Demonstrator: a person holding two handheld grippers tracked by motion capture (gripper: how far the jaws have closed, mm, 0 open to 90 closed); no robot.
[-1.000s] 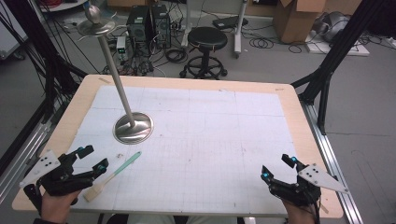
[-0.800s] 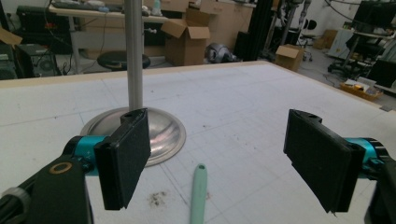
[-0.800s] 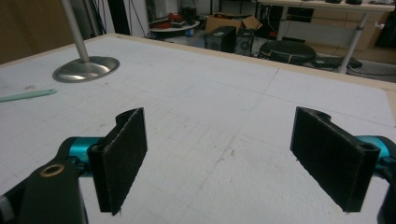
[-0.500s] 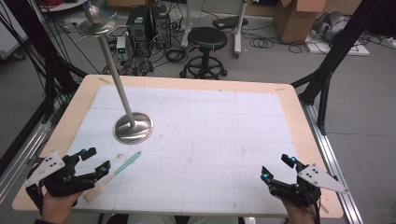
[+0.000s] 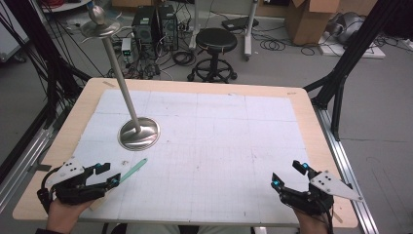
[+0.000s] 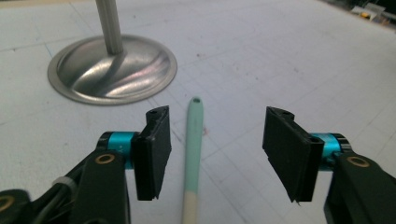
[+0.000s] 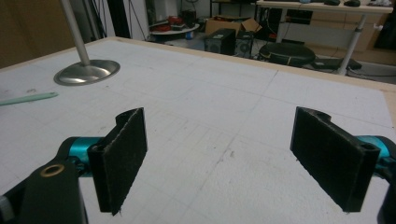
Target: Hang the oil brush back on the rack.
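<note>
A mint-green stick with a pale wooden end (image 5: 132, 170) (image 6: 193, 150) lies on the white gridded mat near the front left. My left gripper (image 5: 107, 175) (image 6: 215, 151) is open around it, one jaw on each side, the stick closer to the left jaw and touching neither. My right gripper (image 5: 290, 176) (image 7: 233, 161) stands open near the front right of the mat with nothing between its jaws. The stick (image 7: 28, 98) also lies far left in the right gripper view.
A metal stand with a round base (image 5: 139, 133) (image 6: 112, 67) (image 7: 87, 72) and a tall leaning pole rises just beyond the stick. The mat sits on a wooden table (image 5: 311, 126). A stool (image 5: 215, 41), computers and cables are on the floor behind.
My left gripper has slid forward and right along the stick, so its jaws now straddle the handle. The right gripper has stayed still.
</note>
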